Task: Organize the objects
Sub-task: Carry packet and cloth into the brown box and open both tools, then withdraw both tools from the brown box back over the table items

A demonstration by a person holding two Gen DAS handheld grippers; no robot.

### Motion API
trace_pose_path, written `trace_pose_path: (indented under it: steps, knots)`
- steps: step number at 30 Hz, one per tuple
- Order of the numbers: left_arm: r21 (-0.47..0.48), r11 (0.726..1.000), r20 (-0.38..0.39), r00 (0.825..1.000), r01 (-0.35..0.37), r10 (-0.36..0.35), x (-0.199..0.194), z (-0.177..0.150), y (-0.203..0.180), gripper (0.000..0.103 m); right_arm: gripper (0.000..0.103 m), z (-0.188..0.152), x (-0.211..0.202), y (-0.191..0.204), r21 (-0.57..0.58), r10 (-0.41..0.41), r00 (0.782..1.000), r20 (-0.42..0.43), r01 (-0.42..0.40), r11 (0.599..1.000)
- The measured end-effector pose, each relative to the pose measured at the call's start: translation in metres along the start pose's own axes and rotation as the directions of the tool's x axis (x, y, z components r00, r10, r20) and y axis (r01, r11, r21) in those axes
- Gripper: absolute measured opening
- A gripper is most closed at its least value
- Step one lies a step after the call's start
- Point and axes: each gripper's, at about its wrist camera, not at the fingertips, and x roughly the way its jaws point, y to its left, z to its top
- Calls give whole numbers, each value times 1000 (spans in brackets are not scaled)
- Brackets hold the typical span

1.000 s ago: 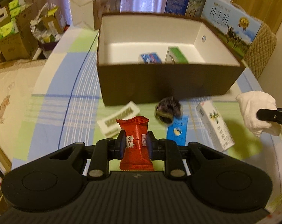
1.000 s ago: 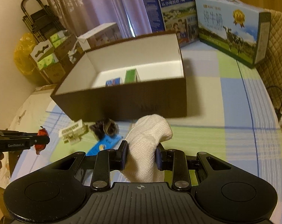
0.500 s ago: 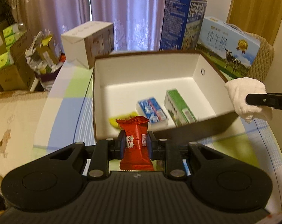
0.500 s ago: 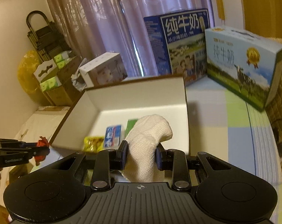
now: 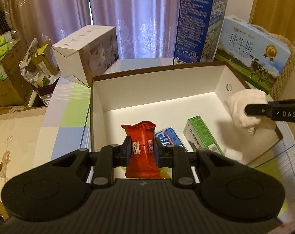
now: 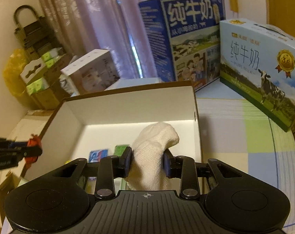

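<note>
My left gripper [image 5: 141,148] is shut on a red snack packet [image 5: 140,136], held upright above the near left part of the brown box [image 5: 159,85] with white inside. My right gripper [image 6: 147,159] has a white cloth [image 6: 155,136] between its pads over the box's right side; its jaws are opening, and the pads still touch the cloth. From the left wrist view, the right gripper [image 5: 264,110] and cloth [image 5: 243,101] hang at the box's right wall. A green carton [image 5: 202,134] and a blue packet [image 5: 169,138] lie inside the box.
Behind the box stand a tall blue milk case [image 5: 198,29], a light-blue milk case [image 5: 252,48] and a white carton [image 5: 86,52]. Cardboard boxes [image 5: 6,68] are stacked off the table's left. A checked tablecloth [image 5: 69,113] covers the table.
Both grippers have moved forward from in front of the box to over its inside, carrying the packet and the cloth. The box's floor and contents now show.
</note>
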Motion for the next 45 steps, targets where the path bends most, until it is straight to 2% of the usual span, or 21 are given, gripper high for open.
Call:
trace_pose_path:
  steps: [3, 14, 17, 19, 21, 25, 29, 33, 38, 41, 43, 45]
  knots:
    - [8, 1000, -24, 1000, -2, 2, 15, 4, 0, 19, 44, 4, 10, -6, 9, -4, 1000, -1, 4, 1000]
    - [20, 999, -102, 994, -29, 31, 57, 8, 6, 20, 44, -1, 20, -13, 8, -12, 999, -31, 12, 1000]
    - [17, 999, -91, 995, -41, 42, 59, 12, 9, 34, 44, -2, 17, -13, 8, -17, 999, -28, 17, 1000]
    - [20, 999, -74, 996, -51, 52, 56, 15, 10, 44, 44, -3, 13, -12, 8, -21, 999, -26, 22, 1000]
    - [16, 999, -64, 997, -42, 43, 51, 16, 12, 47, 44, -4, 9, -10, 8, -24, 999, -24, 25, 1000]
    - [3, 999, -66, 997, -42, 42, 41, 13, 14, 58, 44, -8, -1, -7, 5, -25, 999, -42, 25, 1000]
    - [-15, 999, -71, 997, -33, 32, 28, 6, 15, 62, 44, -16, -10, -3, 7, -24, 998, -57, 24, 1000]
    - [-29, 999, -70, 997, -22, 20, 11, -4, 14, 72, 44, -23, -21, 0, 17, -31, 997, -65, 32, 999]
    - [-40, 999, -60, 998, -10, 7, -12, -15, 12, 74, 44, -30, -37, 5, 25, -29, 998, -58, 31, 999]
    - [-52, 999, -53, 999, -16, 14, -25, -22, 10, 78, 44, -35, -48, 8, 36, -29, 998, -55, 31, 999]
    - [-60, 998, -51, 998, -22, 19, -33, -27, 8, 85, 44, -40, -54, 11, 42, -22, 998, -53, 25, 999]
    - [-65, 998, -47, 999, -26, 23, -41, -32, 7, 86, 45, -45, -61, 13, 48, -18, 998, -55, 20, 999]
